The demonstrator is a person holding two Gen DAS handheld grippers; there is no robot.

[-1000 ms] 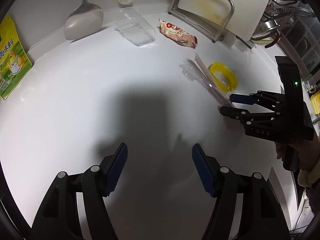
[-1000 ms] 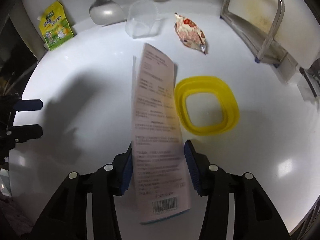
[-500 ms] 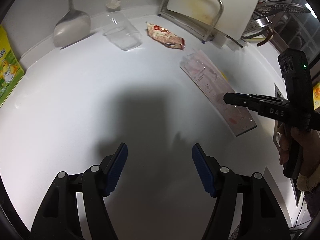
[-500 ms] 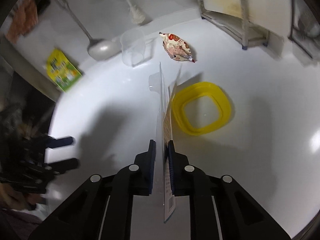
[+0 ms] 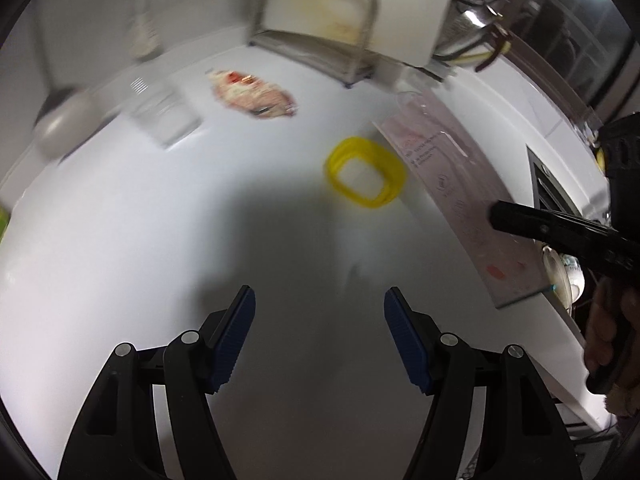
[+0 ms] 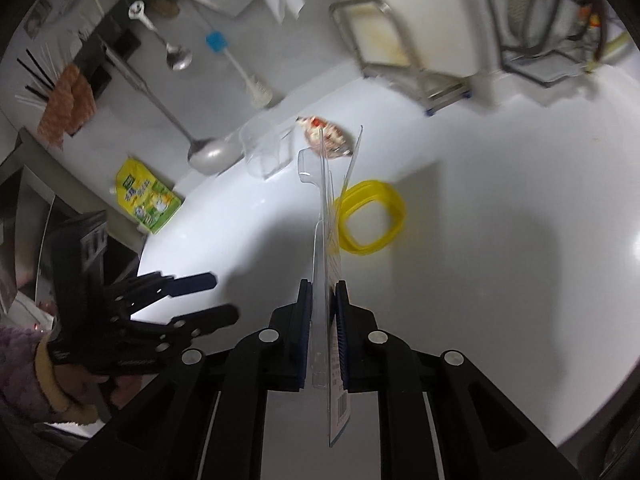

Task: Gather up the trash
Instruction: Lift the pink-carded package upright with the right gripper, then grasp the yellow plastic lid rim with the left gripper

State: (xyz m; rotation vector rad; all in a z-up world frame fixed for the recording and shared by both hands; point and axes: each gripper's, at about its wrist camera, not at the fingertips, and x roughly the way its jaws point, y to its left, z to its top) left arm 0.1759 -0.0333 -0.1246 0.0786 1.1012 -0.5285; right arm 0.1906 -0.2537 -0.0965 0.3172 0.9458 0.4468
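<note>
At the far left of the right wrist view a yellow-green printed pouch lies at the edge of the white desk, leaning toward the wall. Below it the left gripper reaches in over the desk, held by a hand in a purple fleece sleeve; its fingers stand spread with nothing between them, as the left wrist view also shows. Right of the pouch a steel ladle rests its bowl against the wall, and a white-bristled brush with a blue handle hangs above it. Next comes a clear plastic cup lying on its side, then a crumpled red-and-white snack wrapper just beside it. In the middle, the right gripper has just closed its fingers and now pinches a flat clear plastic package with a printed card and barcode, held edge-on and lifted off the desk. From the left wrist view the same package hangs tilted above the desk's right side, clamped by the right gripper. Just right of the package a yellow rectangular plastic ring lies flat on the desk. Behind, a metal rack holding a white cutting board stands at the wall.
</note>
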